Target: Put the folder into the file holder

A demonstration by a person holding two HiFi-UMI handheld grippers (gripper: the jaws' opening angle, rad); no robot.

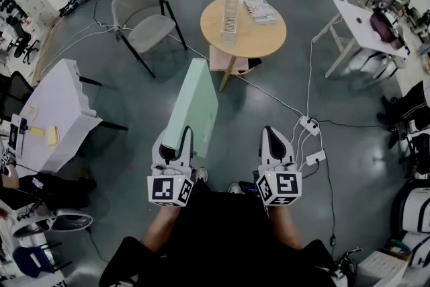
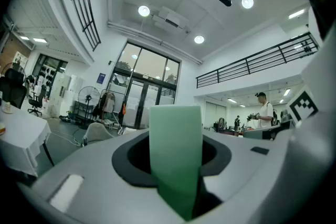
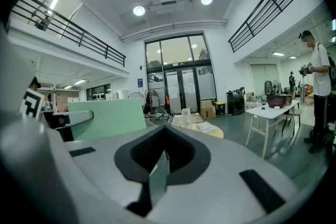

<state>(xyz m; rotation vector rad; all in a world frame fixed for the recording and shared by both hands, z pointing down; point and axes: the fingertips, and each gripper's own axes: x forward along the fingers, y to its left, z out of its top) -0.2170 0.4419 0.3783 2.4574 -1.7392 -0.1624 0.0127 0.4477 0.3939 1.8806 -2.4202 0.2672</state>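
My left gripper (image 1: 176, 144) is shut on the near end of a pale green folder (image 1: 191, 107), which it holds on edge, slanting up and away toward the round wooden table (image 1: 259, 37). In the left gripper view the folder (image 2: 176, 155) stands upright between the jaws. The file holder (image 1: 230, 7), a tall white slotted rack, stands on that table, well beyond the folder. My right gripper (image 1: 277, 141) is level with the left one, its jaws together with nothing in them. The right gripper view shows the folder (image 3: 105, 118) at left and the holder (image 3: 185, 115) far ahead.
A stack of papers (image 1: 259, 10) lies on the round table beside the holder. A grey chair (image 1: 144, 23) stands to its left, white tables at left (image 1: 60, 104) and right (image 1: 366, 27). Cables and a power strip (image 1: 309, 124) lie on the floor. A person (image 3: 317, 76) stands at far right.
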